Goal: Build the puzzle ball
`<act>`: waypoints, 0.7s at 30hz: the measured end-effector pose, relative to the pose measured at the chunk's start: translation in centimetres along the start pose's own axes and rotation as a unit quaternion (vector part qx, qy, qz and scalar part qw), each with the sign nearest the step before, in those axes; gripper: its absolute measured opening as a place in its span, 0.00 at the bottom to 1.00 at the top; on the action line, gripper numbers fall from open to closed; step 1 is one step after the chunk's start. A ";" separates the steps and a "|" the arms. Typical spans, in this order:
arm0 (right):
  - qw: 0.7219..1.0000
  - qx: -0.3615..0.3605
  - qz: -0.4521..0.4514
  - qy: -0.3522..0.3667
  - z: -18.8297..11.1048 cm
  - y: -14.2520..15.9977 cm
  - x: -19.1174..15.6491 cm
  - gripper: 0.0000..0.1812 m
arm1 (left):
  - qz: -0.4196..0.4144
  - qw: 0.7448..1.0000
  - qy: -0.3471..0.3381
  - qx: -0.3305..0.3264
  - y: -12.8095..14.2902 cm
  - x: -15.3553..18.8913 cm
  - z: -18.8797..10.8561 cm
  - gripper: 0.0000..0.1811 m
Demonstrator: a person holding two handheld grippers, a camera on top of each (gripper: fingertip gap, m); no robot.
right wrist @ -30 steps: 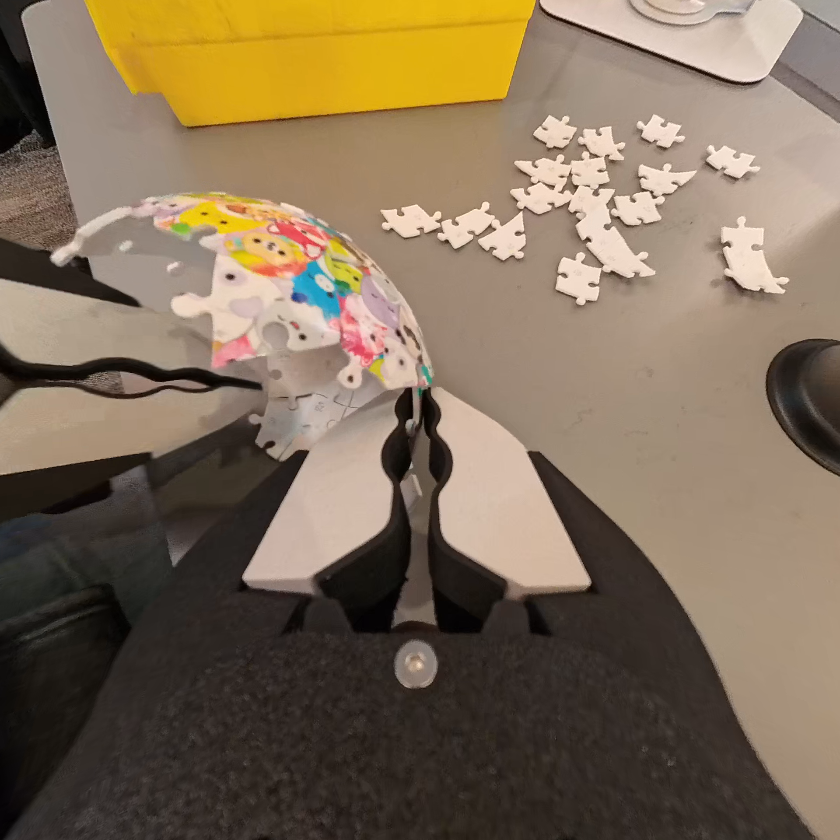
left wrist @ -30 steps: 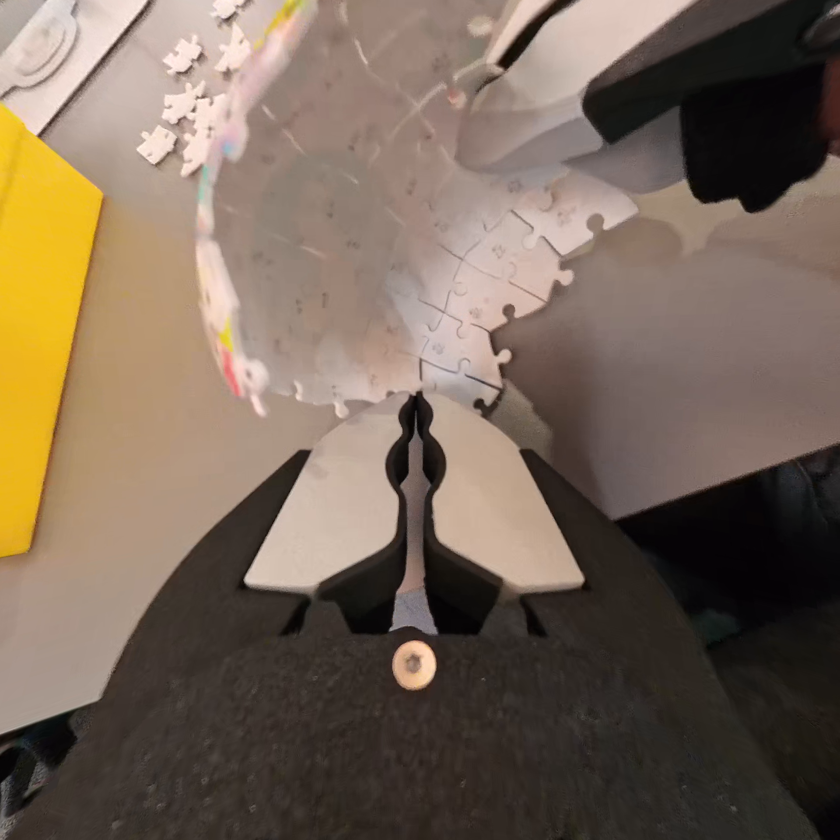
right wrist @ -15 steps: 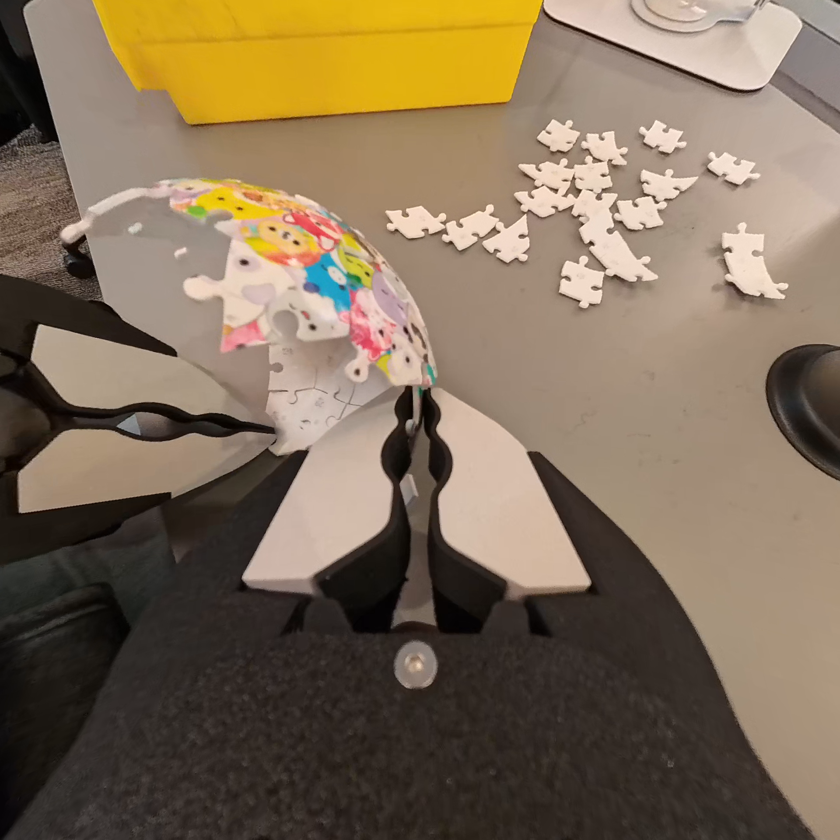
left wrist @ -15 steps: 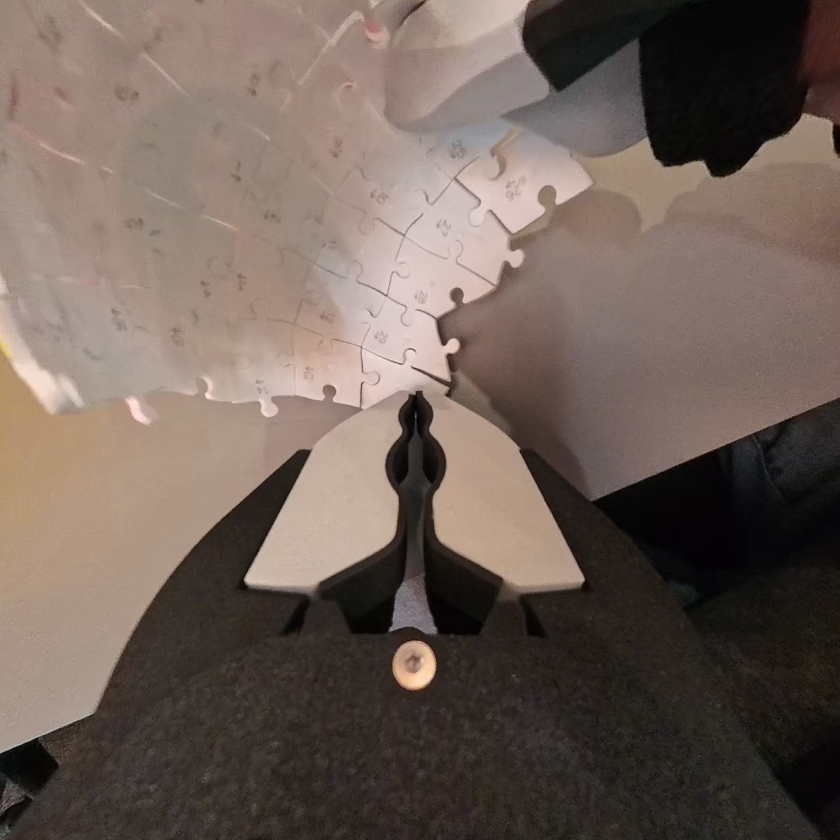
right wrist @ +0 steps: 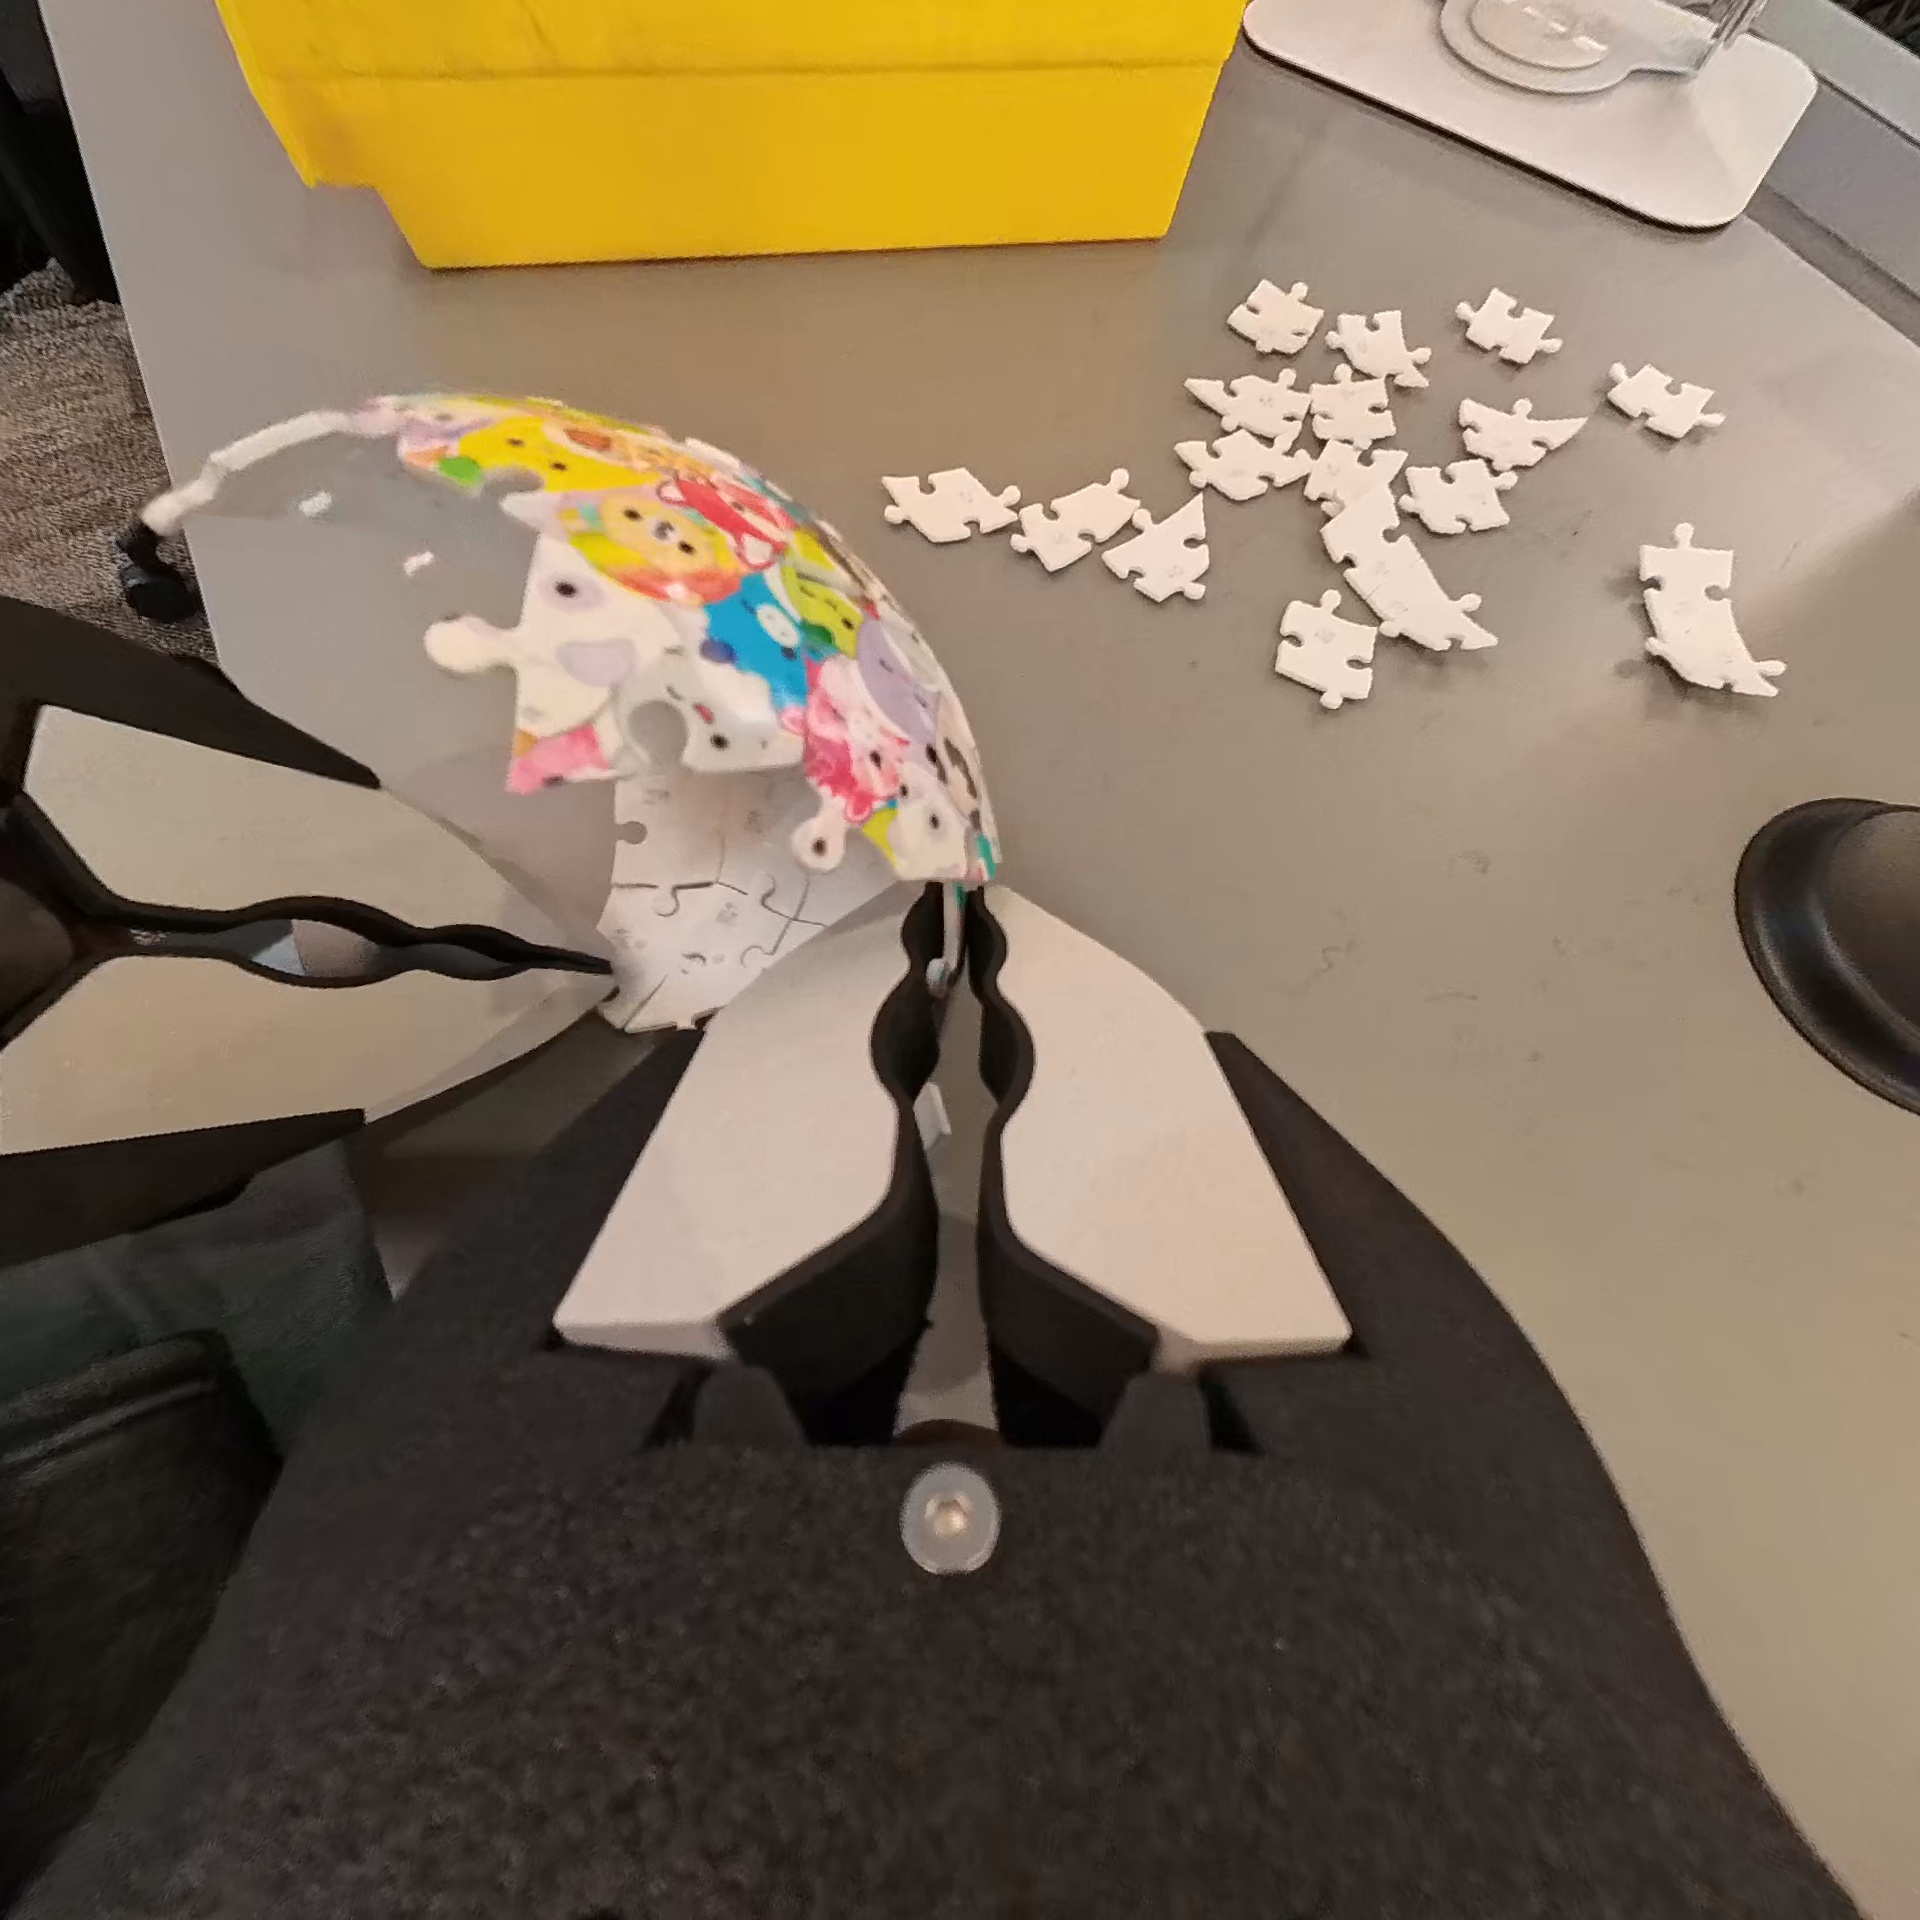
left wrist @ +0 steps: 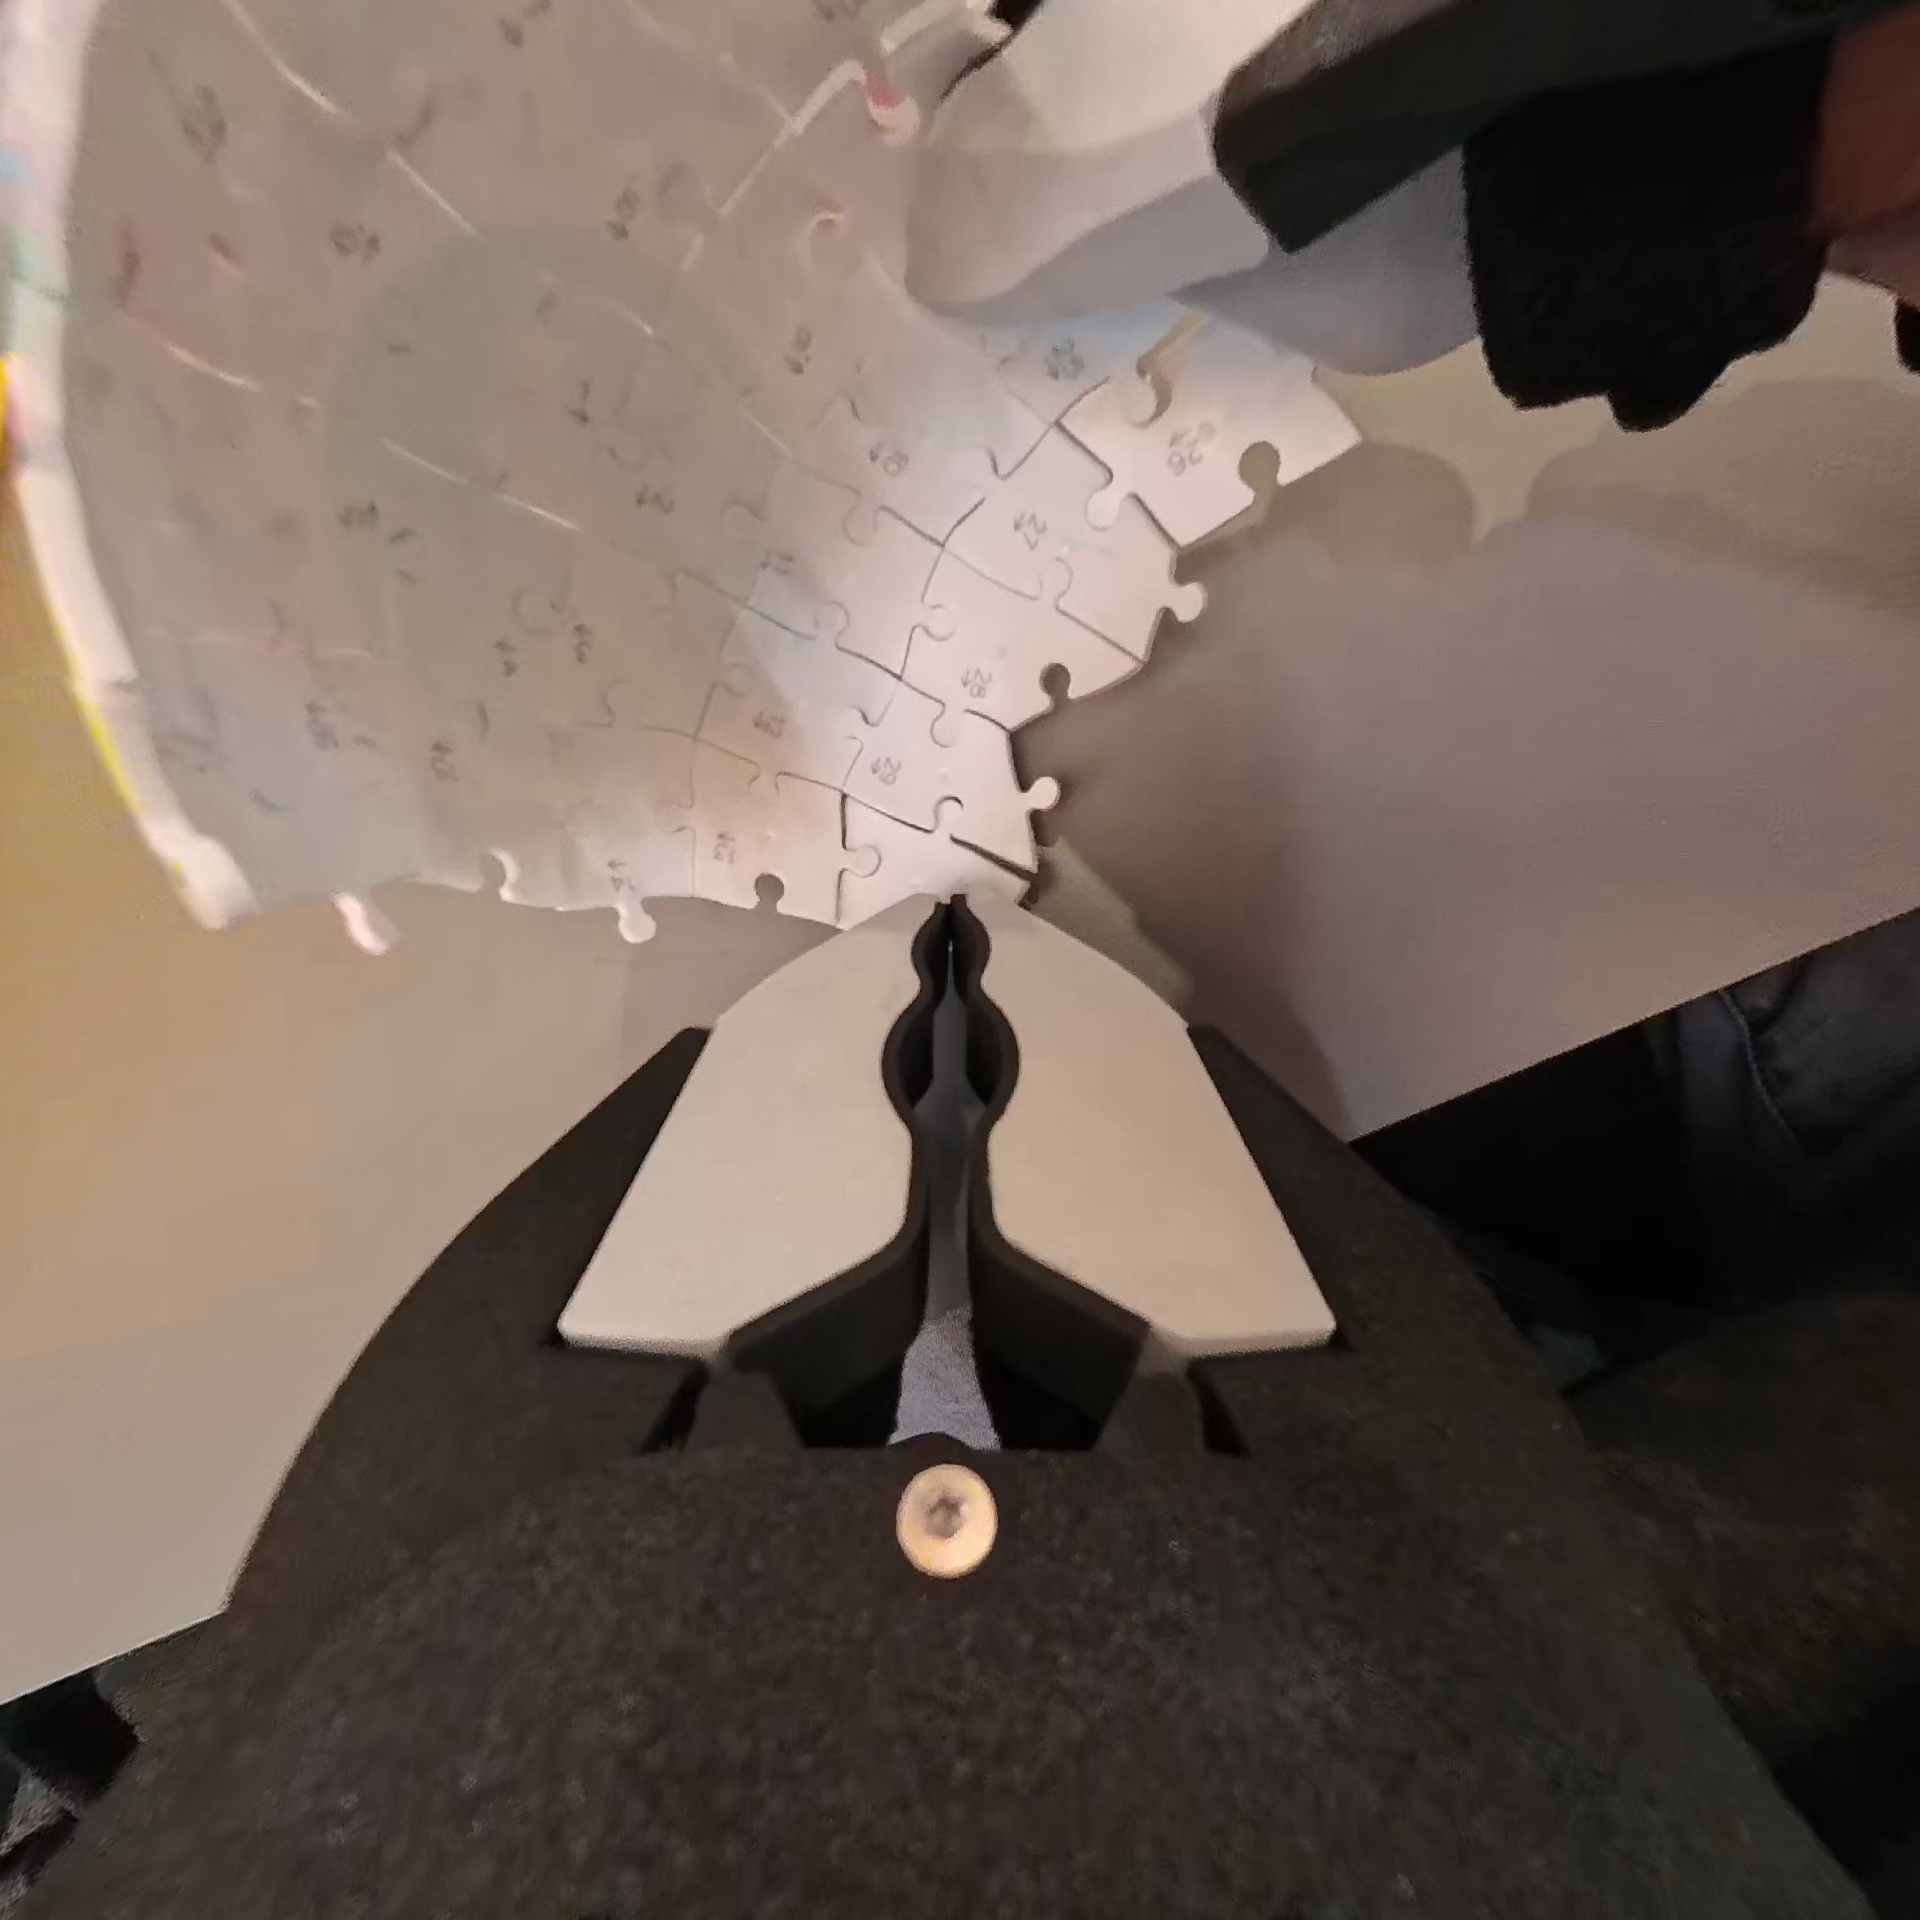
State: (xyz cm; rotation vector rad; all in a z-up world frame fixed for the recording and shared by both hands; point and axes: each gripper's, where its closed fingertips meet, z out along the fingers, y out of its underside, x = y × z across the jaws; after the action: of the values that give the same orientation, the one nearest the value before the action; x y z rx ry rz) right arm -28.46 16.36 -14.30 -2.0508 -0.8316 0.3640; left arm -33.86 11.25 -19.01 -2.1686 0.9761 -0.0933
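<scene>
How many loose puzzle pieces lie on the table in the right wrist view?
16 loose puzzle pieces: three in a row at the left, eleven bunched in the middle, two apart on the right. Overlaps may hide more.

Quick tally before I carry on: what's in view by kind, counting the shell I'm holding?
Loose white puzzle pieces: 16 (a few overlap, so roughly)
Partly built ball shell: 1
Yellow bin: 1
White pad: 1
Clear item on the pad: 1
Black round object: 1
Total: 21
</scene>
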 end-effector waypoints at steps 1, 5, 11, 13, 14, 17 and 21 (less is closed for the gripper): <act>1.000 0.000 -0.004 0.002 0.0 0.0 0.0 0.02 | -0.002 1.000 0.001 0.002 -0.1 0.0 -0.1 0.00; 1.000 -0.001 -0.011 0.006 0.1 0.2 0.0 0.02 | -0.008 1.000 0.004 0.007 -0.5 -0.1 0.0 0.00; 1.000 -0.001 -0.011 0.007 0.1 0.2 0.0 0.02 | -0.008 1.000 0.004 0.012 -1.4 -0.2 0.3 0.00; 1.000 -0.001 -0.012 0.007 0.1 0.2 0.0 0.02 | -0.005 1.000 0.007 0.011 -1.7 0.0 0.5 0.00; 1.000 -0.001 -0.012 0.007 0.1 0.2 0.0 0.02 | -0.004 1.000 0.009 0.008 -1.8 0.1 0.6 0.00; 1.000 -0.001 -0.011 0.005 0.0 0.3 -0.1 0.02 | -0.006 1.000 0.011 -0.006 -1.5 0.1 1.0 0.00; 1.000 -0.001 -0.003 0.002 0.2 0.5 0.0 0.02 | -0.018 1.000 0.016 -0.014 -1.2 -0.2 1.3 0.00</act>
State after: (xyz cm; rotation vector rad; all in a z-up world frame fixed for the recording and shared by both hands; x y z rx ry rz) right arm -28.33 16.31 -14.81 -2.0495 -0.8362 0.3562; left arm -32.84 12.65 -19.12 -2.2168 0.9602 -0.1326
